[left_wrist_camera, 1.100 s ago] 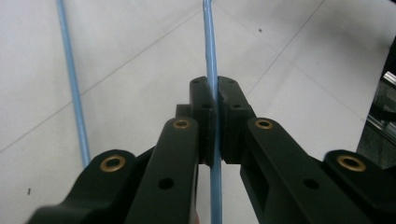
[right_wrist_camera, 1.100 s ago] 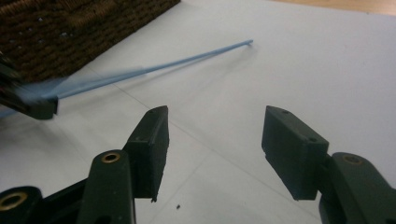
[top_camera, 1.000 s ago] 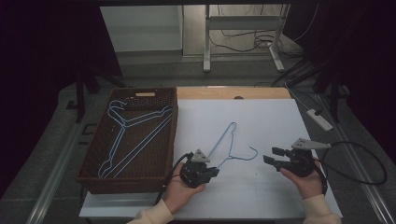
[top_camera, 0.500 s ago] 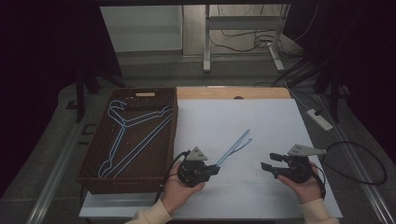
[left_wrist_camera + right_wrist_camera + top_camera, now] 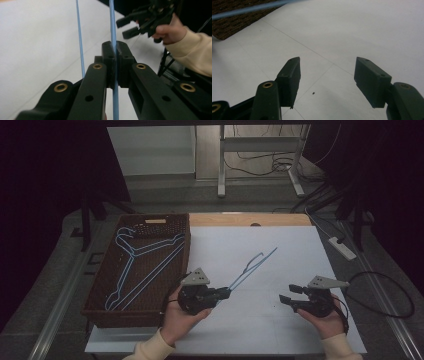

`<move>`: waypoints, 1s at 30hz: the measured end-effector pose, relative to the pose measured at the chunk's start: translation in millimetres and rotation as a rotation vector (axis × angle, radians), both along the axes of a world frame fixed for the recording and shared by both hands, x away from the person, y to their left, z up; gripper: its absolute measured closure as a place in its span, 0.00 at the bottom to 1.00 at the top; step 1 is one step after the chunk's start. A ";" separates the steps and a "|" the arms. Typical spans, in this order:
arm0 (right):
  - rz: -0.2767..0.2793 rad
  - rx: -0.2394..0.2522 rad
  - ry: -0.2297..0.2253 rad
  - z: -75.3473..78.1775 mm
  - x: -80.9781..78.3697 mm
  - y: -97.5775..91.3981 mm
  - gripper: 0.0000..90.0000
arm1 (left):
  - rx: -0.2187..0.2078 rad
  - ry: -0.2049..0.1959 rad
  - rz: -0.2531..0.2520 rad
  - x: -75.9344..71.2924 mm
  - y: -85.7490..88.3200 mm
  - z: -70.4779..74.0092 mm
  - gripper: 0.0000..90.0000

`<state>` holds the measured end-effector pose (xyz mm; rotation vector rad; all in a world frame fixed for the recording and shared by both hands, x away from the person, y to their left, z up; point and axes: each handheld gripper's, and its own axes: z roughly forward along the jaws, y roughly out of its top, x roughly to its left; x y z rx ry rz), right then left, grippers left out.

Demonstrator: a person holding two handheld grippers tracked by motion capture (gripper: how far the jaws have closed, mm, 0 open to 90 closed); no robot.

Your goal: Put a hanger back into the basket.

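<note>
A light blue wire hanger [image 5: 250, 266] slants up off the white tabletop [image 5: 280, 245], edge-on to the high view. My left gripper [image 5: 226, 292] is shut on one of its wires; in the left gripper view the blue hanger wire [image 5: 112, 27] runs straight up from between the pressed pads of my left gripper [image 5: 115, 53]. A second wire of it stands just to the left. My right gripper [image 5: 289, 295] hovers low over the table at the right, open, its jaws pointing left. In the right gripper view nothing lies between the fingertips of my right gripper [image 5: 327, 75].
A brown wicker basket [image 5: 172, 220] at the left of the table holds more blue hangers [image 5: 137, 265]. A white power strip [image 5: 342, 247] lies past the table's right edge. Cables trail on the floor behind.
My left gripper has lifted the hanger off the table and tipped it from lying flat to standing on edge. The right gripper has stayed about where it was.
</note>
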<state>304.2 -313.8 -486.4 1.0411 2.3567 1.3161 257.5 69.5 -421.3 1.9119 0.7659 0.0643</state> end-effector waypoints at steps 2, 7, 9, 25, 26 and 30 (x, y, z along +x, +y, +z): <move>0.000 -0.004 0.001 -0.2 -0.2 0.5 0.43 | -0.011 -0.014 0.004 -0.5 6.7 6.9 0.96; 0.004 -0.007 0.000 -0.8 0.0 1.5 0.43 | -0.034 -0.035 0.019 -1.2 23.1 20.4 0.96; 0.007 -0.010 0.000 -1.5 0.2 2.7 0.43 | -0.047 -0.045 0.034 -1.8 31.6 25.6 0.96; 0.034 -0.032 -0.001 -5.0 -2.3 5.4 0.43 | -0.049 -0.086 0.115 4.2 66.0 52.2 0.96; 0.031 -0.029 0.000 -5.5 -2.2 5.0 0.43 | -0.049 -0.088 0.121 5.4 68.8 53.3 0.96; 0.025 -0.020 0.007 -5.7 -1.6 4.8 0.42 | -0.051 -0.101 0.148 10.2 86.7 58.2 0.96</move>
